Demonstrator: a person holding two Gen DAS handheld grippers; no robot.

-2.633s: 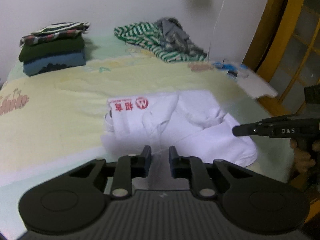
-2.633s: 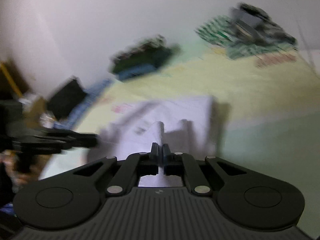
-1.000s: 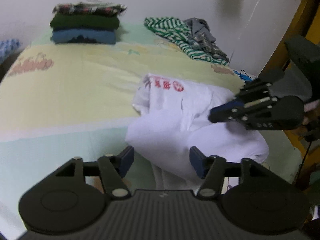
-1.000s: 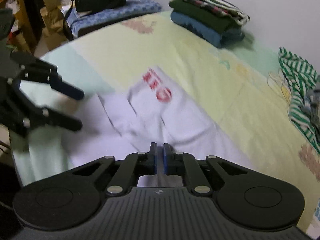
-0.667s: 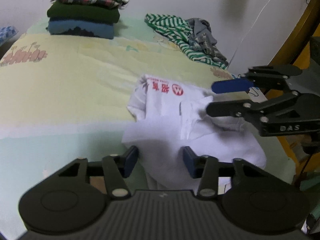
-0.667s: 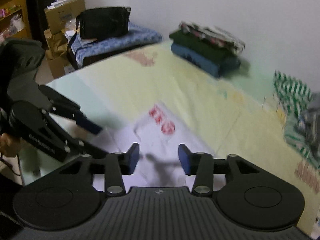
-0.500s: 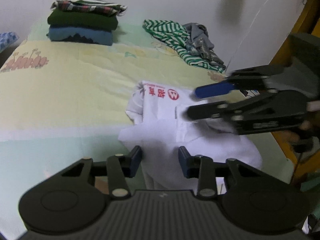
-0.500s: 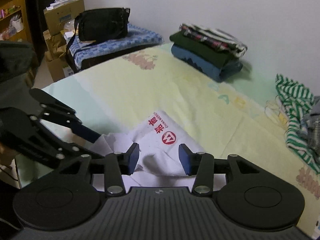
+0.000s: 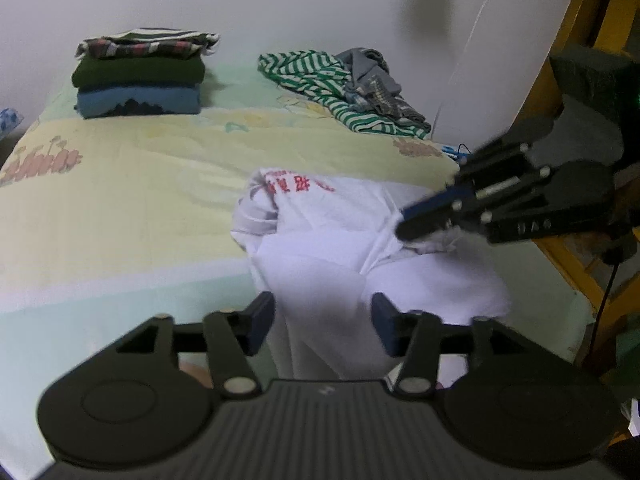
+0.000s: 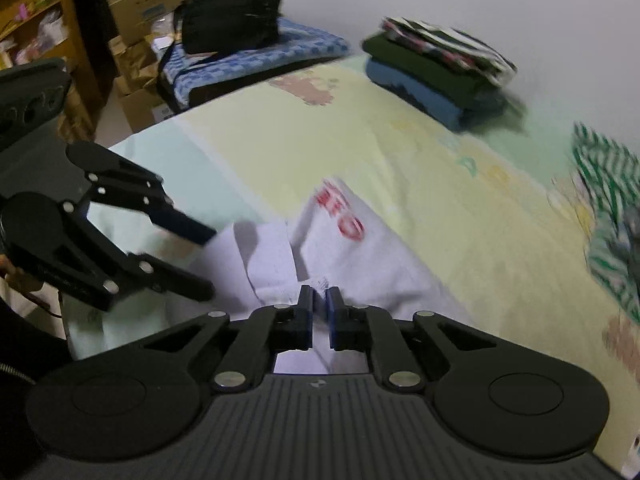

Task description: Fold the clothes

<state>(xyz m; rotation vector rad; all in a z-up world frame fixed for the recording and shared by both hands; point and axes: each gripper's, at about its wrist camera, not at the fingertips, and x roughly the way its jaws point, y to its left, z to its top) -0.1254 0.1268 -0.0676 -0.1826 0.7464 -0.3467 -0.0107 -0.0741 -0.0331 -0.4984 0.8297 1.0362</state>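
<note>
My right gripper (image 10: 320,306) pinches a fold of the white shirt (image 9: 360,248), which lies crumpled mid-bed. My left gripper (image 9: 322,322) is spread open at the shirt's 6 o'clock edge. I should grip that hem before pulling flat.

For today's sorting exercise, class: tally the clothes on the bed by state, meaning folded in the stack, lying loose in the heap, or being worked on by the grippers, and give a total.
Folded in the stack: 3
Loose in the heap: 2, the green striped garment and the grey garment
Being worked on: 1, the white shirt
Total: 6
</note>
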